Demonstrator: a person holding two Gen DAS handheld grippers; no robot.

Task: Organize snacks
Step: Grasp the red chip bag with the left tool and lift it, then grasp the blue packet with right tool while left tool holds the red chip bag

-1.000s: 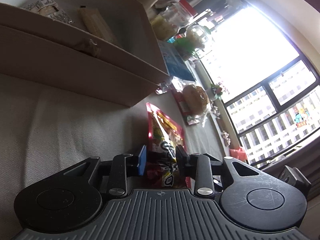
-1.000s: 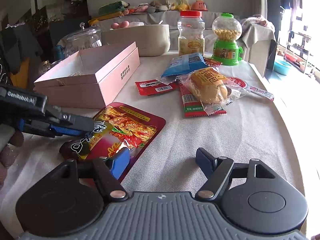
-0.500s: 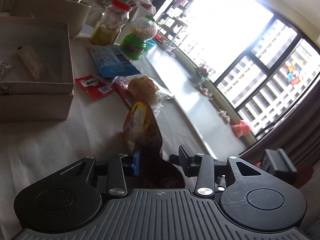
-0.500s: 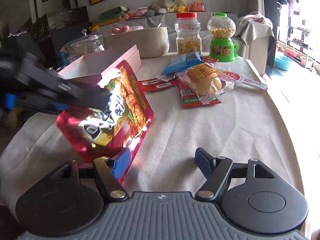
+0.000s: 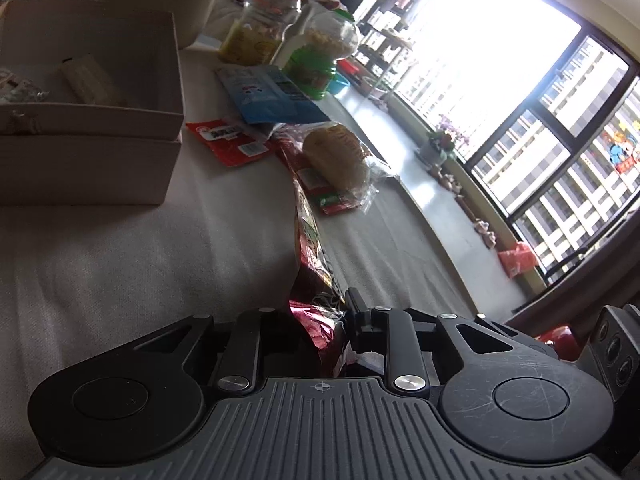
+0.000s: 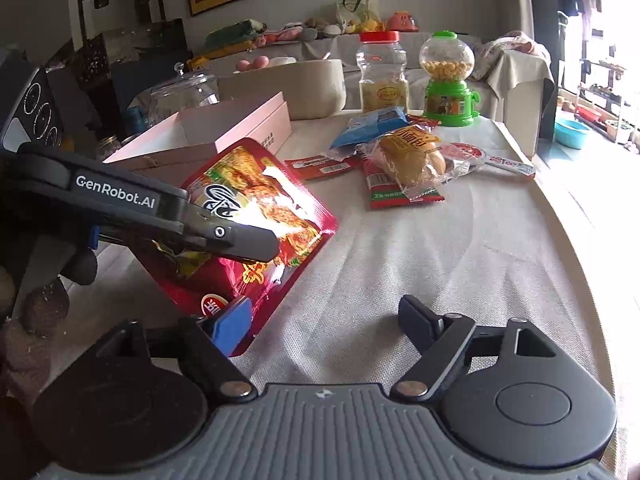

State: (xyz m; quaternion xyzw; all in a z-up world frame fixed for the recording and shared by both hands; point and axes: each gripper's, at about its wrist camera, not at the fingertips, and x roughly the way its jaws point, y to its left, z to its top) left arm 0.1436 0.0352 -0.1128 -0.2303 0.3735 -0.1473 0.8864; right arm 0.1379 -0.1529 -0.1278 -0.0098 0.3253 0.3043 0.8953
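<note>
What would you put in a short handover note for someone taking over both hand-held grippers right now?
Left hand-held gripper: jaws closing on the big red snack bag, which it holds tilted up off the tablecloth.
Right hand-held gripper: jaws opening, nothing between them; it sits low beside the bag's bottom corner.
Pink box: open at the left, with a few wrapped items inside.
Loose on the cloth: bread bun packet, blue packet, small red packet.
Done: bag picked up.
Left: probably place it in the box, then sort the remaining packets.
</note>
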